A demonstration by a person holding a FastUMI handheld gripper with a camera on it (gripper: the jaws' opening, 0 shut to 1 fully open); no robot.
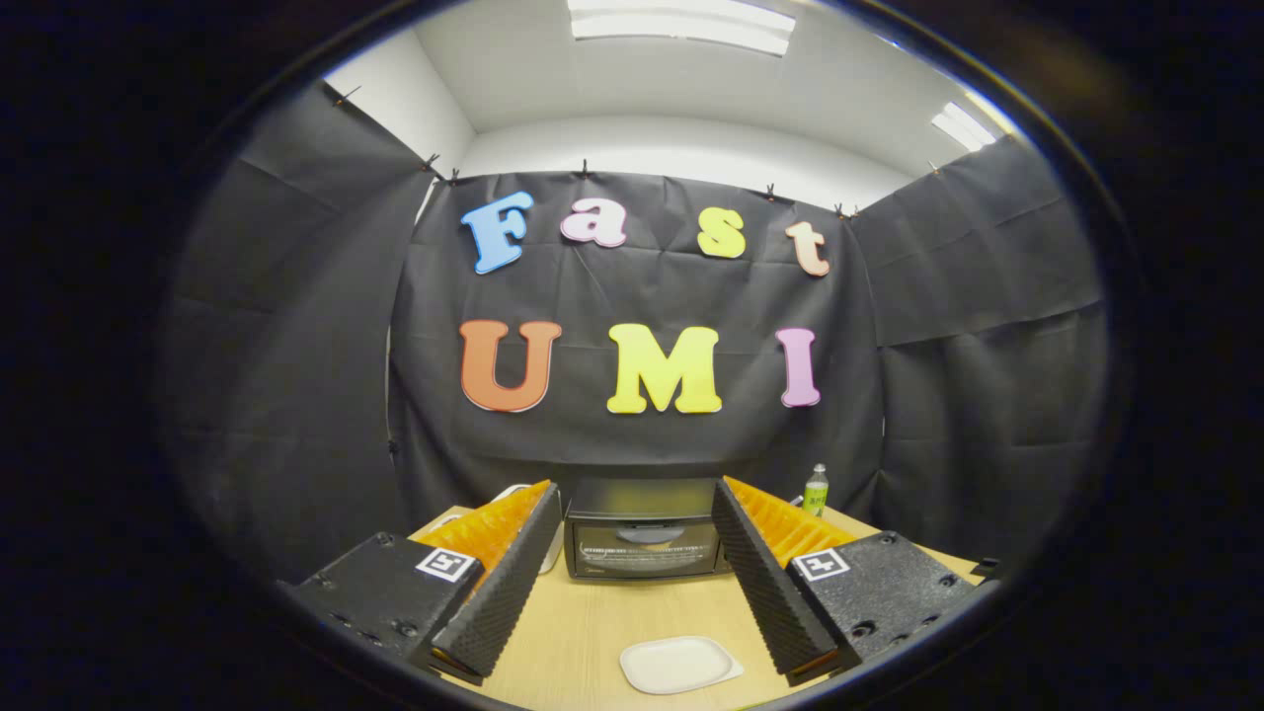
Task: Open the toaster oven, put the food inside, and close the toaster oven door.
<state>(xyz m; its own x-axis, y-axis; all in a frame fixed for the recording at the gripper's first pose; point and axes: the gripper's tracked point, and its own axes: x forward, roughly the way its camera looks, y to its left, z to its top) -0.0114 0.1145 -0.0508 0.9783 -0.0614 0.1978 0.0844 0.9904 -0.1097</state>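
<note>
Boxy glass-doored toaster oven [642, 528], hand-held gripper [637, 518] fingers spread, empty

Camera rides hand-held gripper [637, 568], above table [583, 632], facing toaster oven [642, 538]

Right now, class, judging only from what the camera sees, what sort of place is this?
Probably a staged recording booth, not a real kitchen: black cloth walls enclose a wooden table holding a closed toaster oven, a white plate and a bottle. The tongs are open, the plate lying between their fingers.
</note>
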